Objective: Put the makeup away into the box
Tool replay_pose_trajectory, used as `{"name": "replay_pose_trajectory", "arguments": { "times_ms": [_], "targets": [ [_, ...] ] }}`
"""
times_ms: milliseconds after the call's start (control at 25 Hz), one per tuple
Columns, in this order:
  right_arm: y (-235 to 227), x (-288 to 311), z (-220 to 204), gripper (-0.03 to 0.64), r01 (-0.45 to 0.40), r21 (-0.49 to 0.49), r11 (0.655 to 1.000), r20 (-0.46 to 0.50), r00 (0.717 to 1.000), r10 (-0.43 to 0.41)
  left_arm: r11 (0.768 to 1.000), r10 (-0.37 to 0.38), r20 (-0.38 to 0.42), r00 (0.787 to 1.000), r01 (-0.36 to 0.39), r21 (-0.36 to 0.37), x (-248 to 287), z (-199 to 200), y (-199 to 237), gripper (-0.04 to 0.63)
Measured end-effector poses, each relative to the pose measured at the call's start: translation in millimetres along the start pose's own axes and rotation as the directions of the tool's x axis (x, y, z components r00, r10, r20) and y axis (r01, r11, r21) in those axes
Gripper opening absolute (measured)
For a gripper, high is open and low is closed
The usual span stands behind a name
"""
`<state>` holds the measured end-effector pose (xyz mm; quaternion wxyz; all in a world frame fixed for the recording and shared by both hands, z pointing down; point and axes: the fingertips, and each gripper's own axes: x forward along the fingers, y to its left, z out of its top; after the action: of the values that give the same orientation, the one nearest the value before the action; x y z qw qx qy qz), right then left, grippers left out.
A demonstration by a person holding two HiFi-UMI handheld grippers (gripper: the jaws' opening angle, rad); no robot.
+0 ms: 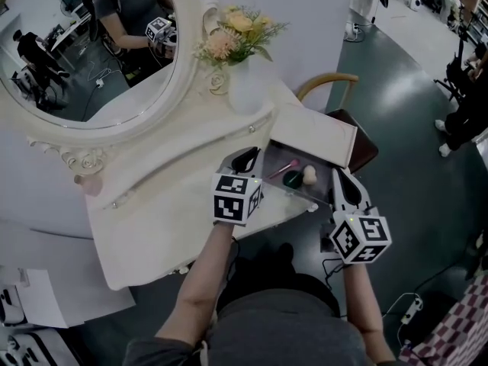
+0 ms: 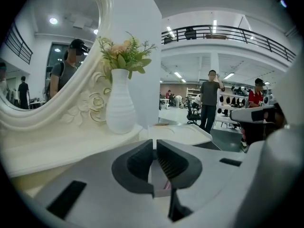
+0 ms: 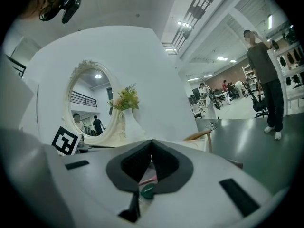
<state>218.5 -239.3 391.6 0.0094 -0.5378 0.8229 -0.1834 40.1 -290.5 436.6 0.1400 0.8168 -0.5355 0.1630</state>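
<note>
The left gripper [image 2: 155,144] has its fingers [image 2: 173,163] drawn almost together. Only a narrow slit is left between the ribbed pads, and nothing is held in it. Under the slit shows a sliver of the pink brush [image 2: 166,184]. In the head view the left gripper [image 1: 245,158] hangs over the near left corner of the box [image 1: 293,195], above the desk [image 1: 152,204].

The right gripper [image 3: 151,144] has its fingers [image 3: 164,163] closed tip to tip and grips nothing. In the wedge below the tips lie a pink handle [image 3: 149,178] and a green round pot [image 3: 146,191]. From above, the right gripper [image 1: 341,178] sits at the right end of the box, just beside its wall. Whether it touches the wall I cannot tell.

Between the two sets of fingers, the makeup lies inside the open box. The pink brush [image 1: 283,168] lies slantwise nearest the left fingers. The green round pot [image 1: 292,179] is just past the brush's near end. The beige sponge [image 1: 309,175] sits beside the pot, towards the right fingers. The box floor next to the right fingers is bare.

Beyond the fingers the white lid [image 1: 313,139] stands tilted open along the far edge of the box. Further out and to the left of the left fingers is a white vase [image 1: 245,90] of flowers [image 1: 232,33]. Past that is the oval mirror [image 1: 91,44] in its carved cream frame. Beyond the lid a wooden chair [image 1: 328,82] stands on the floor.
</note>
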Motion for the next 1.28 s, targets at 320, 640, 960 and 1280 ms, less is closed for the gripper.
{"name": "replay_pose_trajectory", "arguments": {
  "times_ms": [320,640,960,1280],
  "targets": [
    [7.7,8.6,4.6,0.005,-0.029,-0.016,0.999,-0.001,1.000,0.029,0.997,0.055,0.054,0.997,-0.052,-0.053,-17.5,3.3,17.5,0.009],
    [9.5,11.7,4.6,0.005,-0.043,-0.028,0.999,-0.004,0.999,0.042,0.990,0.106,0.100,0.989,-0.096,-0.099,-29.7,5.7,31.6,0.006],
    [11.0,9.0,9.0,0.003,-0.043,-0.057,0.997,0.006,0.999,0.043,0.982,0.133,0.118,0.984,-0.115,-0.146,-39.0,4.3,37.7,0.006],
    [14.6,5.7,7.0,0.003,-0.055,-0.101,0.993,-0.001,0.998,0.055,0.981,0.141,0.136,0.981,-0.120,-0.155,-44.3,6.8,40.9,0.006]
  ]
}}
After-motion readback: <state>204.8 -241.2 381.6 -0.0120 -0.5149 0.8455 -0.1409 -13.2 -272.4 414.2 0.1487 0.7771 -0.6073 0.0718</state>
